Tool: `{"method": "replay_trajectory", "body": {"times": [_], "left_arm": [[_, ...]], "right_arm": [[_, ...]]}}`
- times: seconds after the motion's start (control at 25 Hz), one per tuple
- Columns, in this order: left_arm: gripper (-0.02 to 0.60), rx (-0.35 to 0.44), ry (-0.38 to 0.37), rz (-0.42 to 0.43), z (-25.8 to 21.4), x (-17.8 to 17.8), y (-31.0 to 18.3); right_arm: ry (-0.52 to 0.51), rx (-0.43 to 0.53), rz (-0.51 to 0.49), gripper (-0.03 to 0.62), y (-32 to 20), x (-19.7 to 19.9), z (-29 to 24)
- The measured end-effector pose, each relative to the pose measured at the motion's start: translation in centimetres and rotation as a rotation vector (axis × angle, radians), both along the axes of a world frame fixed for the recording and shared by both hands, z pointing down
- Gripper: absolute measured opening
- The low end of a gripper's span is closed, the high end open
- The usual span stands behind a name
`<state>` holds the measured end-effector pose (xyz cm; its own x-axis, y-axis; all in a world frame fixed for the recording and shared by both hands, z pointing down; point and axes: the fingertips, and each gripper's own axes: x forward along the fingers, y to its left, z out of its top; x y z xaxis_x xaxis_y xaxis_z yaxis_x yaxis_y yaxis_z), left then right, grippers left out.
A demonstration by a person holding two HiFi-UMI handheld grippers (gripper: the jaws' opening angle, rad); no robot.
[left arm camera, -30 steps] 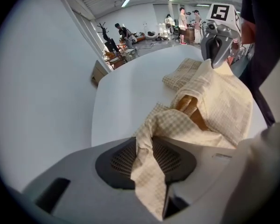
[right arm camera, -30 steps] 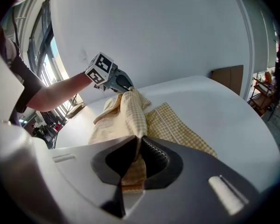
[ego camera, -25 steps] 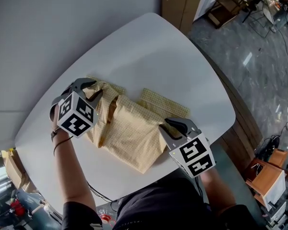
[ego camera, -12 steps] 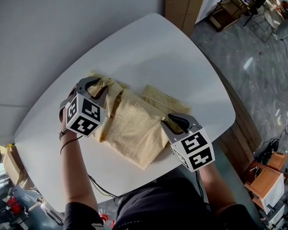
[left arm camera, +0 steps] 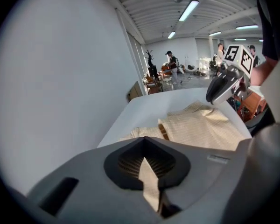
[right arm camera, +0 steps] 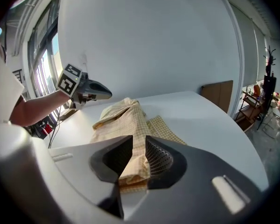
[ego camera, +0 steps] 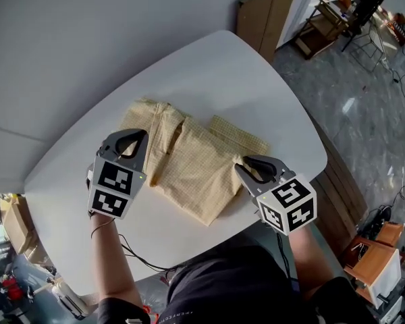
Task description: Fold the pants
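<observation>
Yellow checked pants [ego camera: 189, 160] lie partly folded on a white round table [ego camera: 223, 73]. At their left edge my left gripper [ego camera: 140, 139] is raised; its jaws have just been closing and now stand shut, pinching a thin strip of the cloth [left arm camera: 149, 185]. The right gripper [ego camera: 246, 167] sits at the right edge of the pants, and a thick fold of cloth [right arm camera: 136, 164] fills the gap between its jaws. In the left gripper view the pants [left arm camera: 200, 127] spread ahead, with the right gripper [left arm camera: 219, 85] beyond them. The right gripper view shows the left gripper [right arm camera: 95, 90] past the pants [right arm camera: 126, 115].
A grey wall runs along the table's far left side. A brown board [ego camera: 266, 12] leans behind the table's far end. Wooden furniture [ego camera: 378, 248] stands on the floor at the lower right. People [left arm camera: 171, 64] are far off in the room.
The left gripper has drawn back toward me and risen, and its jaws have shut on the cloth. The right gripper has lifted a little with its fold.
</observation>
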<state>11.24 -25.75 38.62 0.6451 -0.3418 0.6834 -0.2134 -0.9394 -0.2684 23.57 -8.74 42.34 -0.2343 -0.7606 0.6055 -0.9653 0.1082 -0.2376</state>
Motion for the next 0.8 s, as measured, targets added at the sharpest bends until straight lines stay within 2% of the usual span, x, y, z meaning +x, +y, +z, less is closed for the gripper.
{"method": "replay_trajectory", "body": {"times": [0.08, 0.2, 0.4, 0.56, 0.72, 0.8], "left_arm": [[0.000, -0.032, 0.039, -0.014, 0.2, -1.1, 2.8], [0.002, -0.075, 0.048, -0.027, 1.7, -2.7, 6.5], [0.002, -0.212, 0.099, -0.076, 2.9, -5.6, 12.6], [0.002, -0.226, 0.075, -0.067, 3.8, -6.7, 16.4], [0.003, -0.251, 0.090, -0.025, 4.3, -5.9, 20.2], [0.003, -0.247, 0.074, -0.011, 4.8, -5.8, 22.1]], "right_arm": [[-0.003, 0.000, 0.002, 0.074, 0.8, -0.5, -0.3], [0.013, 0.003, 0.000, 0.038, 2.2, -1.8, -0.6], [0.001, 0.006, -0.022, 0.002, 4.5, -5.6, -1.0], [0.047, 0.011, -0.028, 0.002, 5.9, -7.4, -1.5], [0.059, 0.005, -0.086, 0.002, 7.2, -8.0, -1.8], [0.052, 0.001, -0.127, 0.002, 7.3, -8.0, -1.8]]}}
